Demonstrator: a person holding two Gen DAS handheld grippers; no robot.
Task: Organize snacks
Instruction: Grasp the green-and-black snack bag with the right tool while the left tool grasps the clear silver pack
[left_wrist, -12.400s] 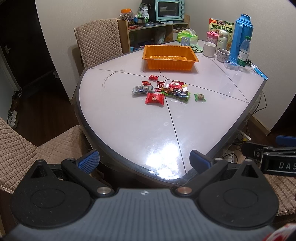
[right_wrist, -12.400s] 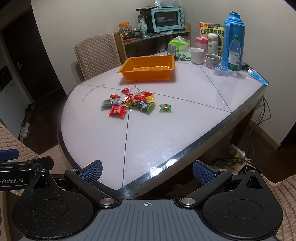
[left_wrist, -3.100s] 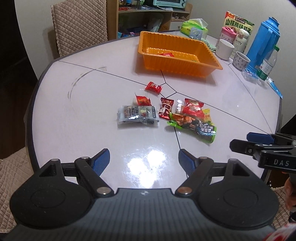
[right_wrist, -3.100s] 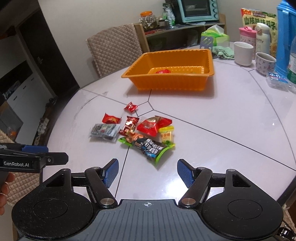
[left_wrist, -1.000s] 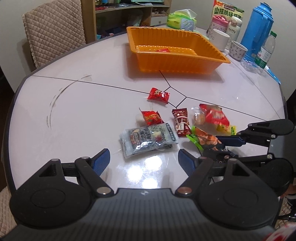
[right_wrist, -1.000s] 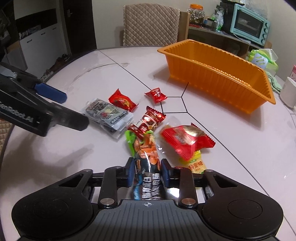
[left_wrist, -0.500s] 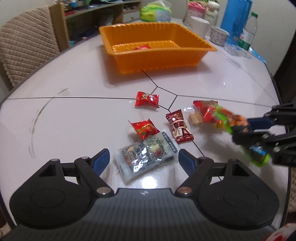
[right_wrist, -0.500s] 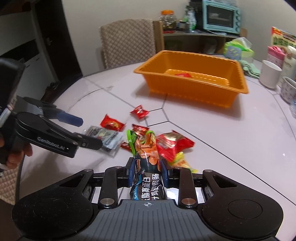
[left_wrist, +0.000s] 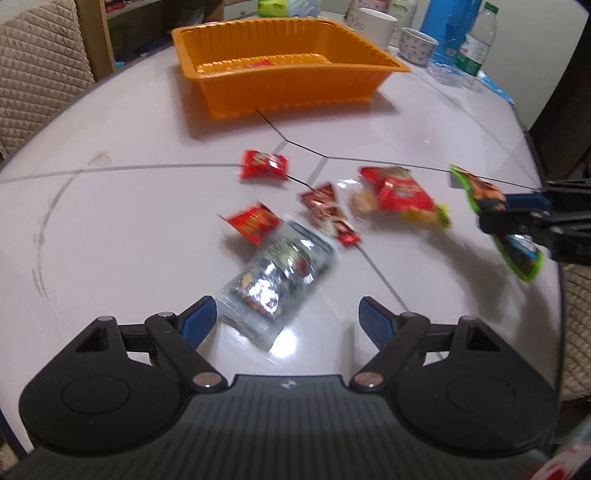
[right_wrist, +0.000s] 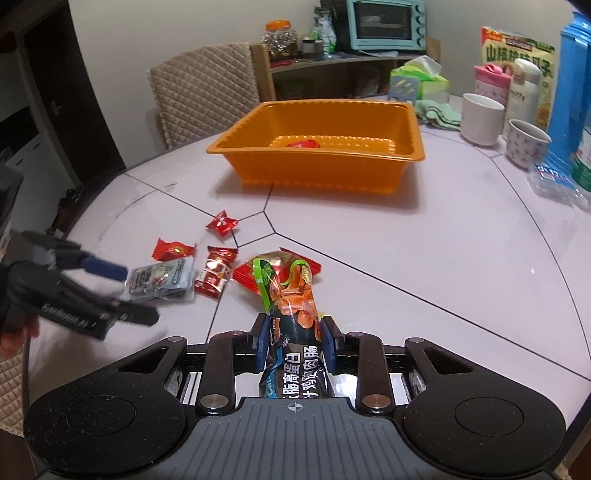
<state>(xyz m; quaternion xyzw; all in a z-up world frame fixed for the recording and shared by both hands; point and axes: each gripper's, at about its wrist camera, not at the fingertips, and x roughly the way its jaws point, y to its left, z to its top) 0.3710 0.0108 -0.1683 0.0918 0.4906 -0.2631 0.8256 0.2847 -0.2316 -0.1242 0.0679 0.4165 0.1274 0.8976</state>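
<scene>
My right gripper (right_wrist: 294, 341) is shut on a green-edged sausage packet (right_wrist: 291, 295) and holds it above the white table (right_wrist: 443, 258). From the left wrist view that packet (left_wrist: 484, 192) hangs at the far right in the right gripper (left_wrist: 517, 210). My left gripper (left_wrist: 284, 317) hovers low with its jaws opening. The near end of a silver snack packet (left_wrist: 277, 280) lies between its fingertips, untouched by the pads. Several red snacks (left_wrist: 264, 164) lie scattered beyond it. The orange tray (right_wrist: 317, 173) stands farther back with one red snack (right_wrist: 303, 143) inside.
Two cups (right_wrist: 480, 118), a blue thermos (right_wrist: 572, 81), a water bottle (left_wrist: 472, 51) and a tissue box (right_wrist: 421, 81) crowd the table's far right. A quilted chair (right_wrist: 203, 92) stands behind the table, with a shelf and a toaster oven (right_wrist: 384, 24) beyond.
The right gripper has lifted the green-edged packet off the pile and carried it up. The left gripper has closed in on the silver packet and rolled.
</scene>
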